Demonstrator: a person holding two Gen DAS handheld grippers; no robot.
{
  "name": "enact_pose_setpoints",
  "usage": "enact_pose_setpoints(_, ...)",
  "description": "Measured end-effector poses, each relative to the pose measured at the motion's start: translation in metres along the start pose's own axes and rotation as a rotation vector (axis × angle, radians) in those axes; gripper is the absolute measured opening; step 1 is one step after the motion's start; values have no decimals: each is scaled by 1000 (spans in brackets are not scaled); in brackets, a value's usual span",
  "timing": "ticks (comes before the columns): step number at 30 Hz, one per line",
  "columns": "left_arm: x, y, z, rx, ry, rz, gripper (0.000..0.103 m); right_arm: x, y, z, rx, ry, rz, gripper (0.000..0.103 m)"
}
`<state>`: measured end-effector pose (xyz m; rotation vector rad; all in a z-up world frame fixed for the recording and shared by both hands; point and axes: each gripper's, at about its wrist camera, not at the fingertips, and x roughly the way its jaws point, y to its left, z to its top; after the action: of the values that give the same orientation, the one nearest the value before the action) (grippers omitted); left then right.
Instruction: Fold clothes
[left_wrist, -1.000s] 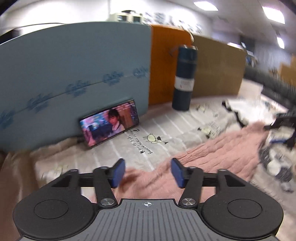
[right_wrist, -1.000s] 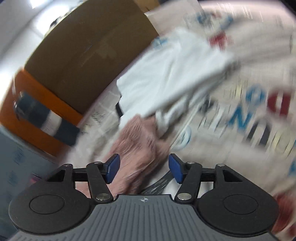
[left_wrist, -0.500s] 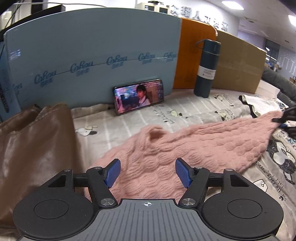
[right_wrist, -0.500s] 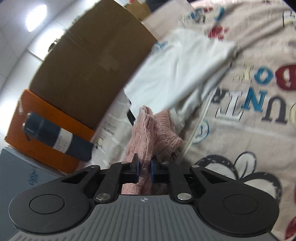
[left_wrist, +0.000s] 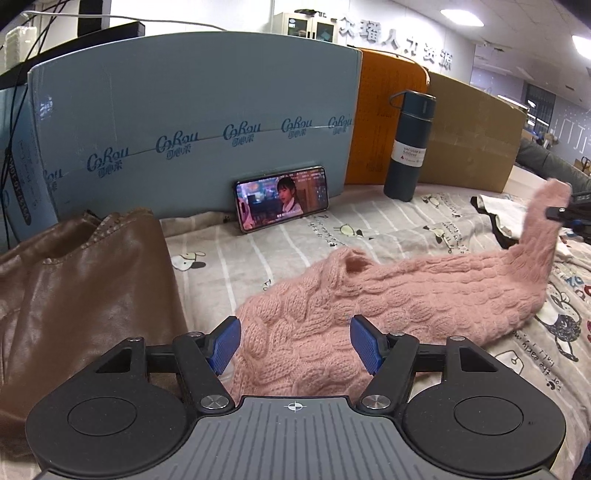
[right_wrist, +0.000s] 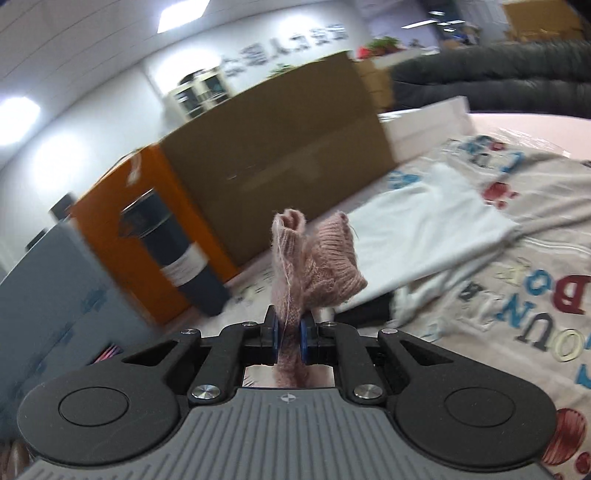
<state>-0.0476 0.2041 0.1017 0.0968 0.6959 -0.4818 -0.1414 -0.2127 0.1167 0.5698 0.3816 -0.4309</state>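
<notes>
Pink knit sweater (left_wrist: 388, 295) rumpled, sleeve end pinched in right gripper (right_wrist: 288, 334), left gripper (left_wrist: 295, 343) fingers spread

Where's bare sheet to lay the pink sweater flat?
Free: striped sheet between phone, brown jacket and pink sweater. Crowded: the right side, around the white garment.

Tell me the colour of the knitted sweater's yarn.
Pink knitted sweater, cable pattern; clearest in the left wrist view.

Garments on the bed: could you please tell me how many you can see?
3: pink knit sweater in the middle, brown leather jacket at left, white garment at right; others may be hidden.
</notes>
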Motion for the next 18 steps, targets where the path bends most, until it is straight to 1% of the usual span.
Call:
enact_pose_setpoints(4,-3,2,-4,-14,5,-23,67,-1,45,-32,-162,79,74,10)
enact_pose_setpoints(6,-4,4,-5,-18,5,-26,67,1,63,-48,-230,115,97,10)
enact_pose_setpoints(12,-6,7,-8,-25,10,-41,67,8,98,-86,-400,191,136,12)
enact_pose_setpoints(16,-7,10,-9,-31,16,-46,68,6,109,-101,-466,222,157,24)
enact_pose_setpoints(18,-6,13,-8,-38,14,-52,68,1,114,-106,-491,228,177,33)
